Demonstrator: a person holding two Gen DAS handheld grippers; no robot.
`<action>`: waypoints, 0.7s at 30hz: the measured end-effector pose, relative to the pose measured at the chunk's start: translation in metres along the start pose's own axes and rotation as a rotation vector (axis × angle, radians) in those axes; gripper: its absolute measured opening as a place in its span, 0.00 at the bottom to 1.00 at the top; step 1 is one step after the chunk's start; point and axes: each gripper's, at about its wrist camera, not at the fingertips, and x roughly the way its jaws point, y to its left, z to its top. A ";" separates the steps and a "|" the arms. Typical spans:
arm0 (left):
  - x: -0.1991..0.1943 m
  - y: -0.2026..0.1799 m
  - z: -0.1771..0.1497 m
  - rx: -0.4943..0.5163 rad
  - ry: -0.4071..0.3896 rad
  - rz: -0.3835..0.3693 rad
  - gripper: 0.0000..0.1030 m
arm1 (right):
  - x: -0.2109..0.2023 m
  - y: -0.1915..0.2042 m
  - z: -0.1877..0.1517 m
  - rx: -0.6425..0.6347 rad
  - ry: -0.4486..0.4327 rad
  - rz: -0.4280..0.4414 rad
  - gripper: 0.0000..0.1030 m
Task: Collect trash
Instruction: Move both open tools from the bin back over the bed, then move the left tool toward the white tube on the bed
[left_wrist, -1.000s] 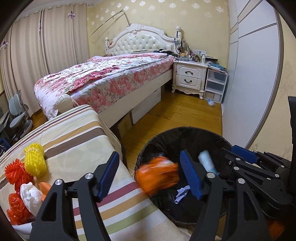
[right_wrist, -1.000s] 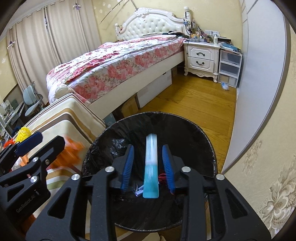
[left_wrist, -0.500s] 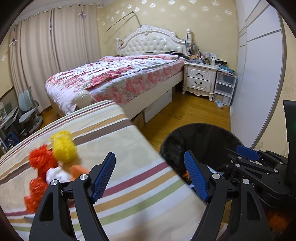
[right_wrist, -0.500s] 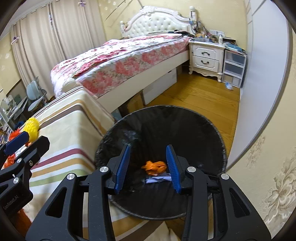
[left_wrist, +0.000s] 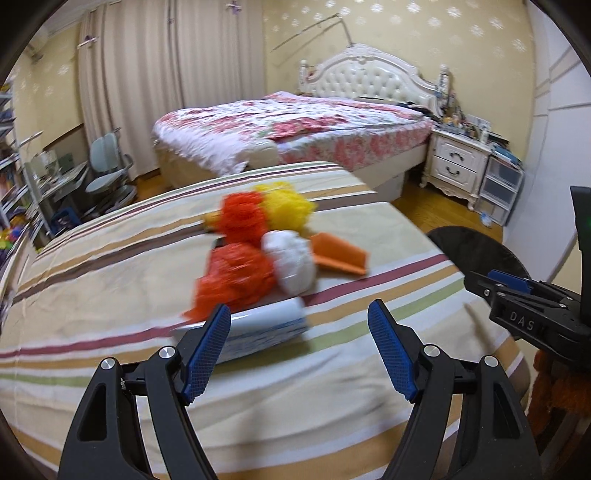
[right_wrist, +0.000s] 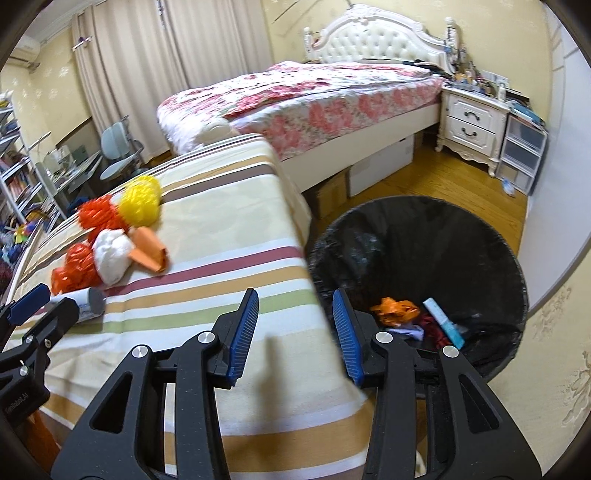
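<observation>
Left tongs (left_wrist: 299, 345) agape; trash pile (left_wrist: 258, 254) blurred

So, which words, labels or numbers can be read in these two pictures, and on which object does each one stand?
"DAS" in grey letters on the black body of the right gripper, seen from the left wrist view; it may be part of a longer word.
Small grey print on the body of the left gripper, in the right wrist view: too small to read surely.
Blue print on the white tube: blurred, unreadable.

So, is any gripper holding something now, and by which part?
Nothing is held. The left gripper and the right gripper are both open and empty.
</observation>
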 end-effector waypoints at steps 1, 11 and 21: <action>-0.003 0.009 -0.003 -0.016 0.000 0.012 0.72 | 0.000 0.005 -0.001 -0.010 0.002 0.006 0.40; -0.017 0.074 -0.027 -0.137 0.012 0.119 0.72 | 0.004 0.053 -0.011 -0.104 0.028 0.048 0.40; 0.006 0.118 -0.023 -0.210 0.054 0.171 0.72 | 0.009 0.072 -0.016 -0.153 0.050 0.046 0.40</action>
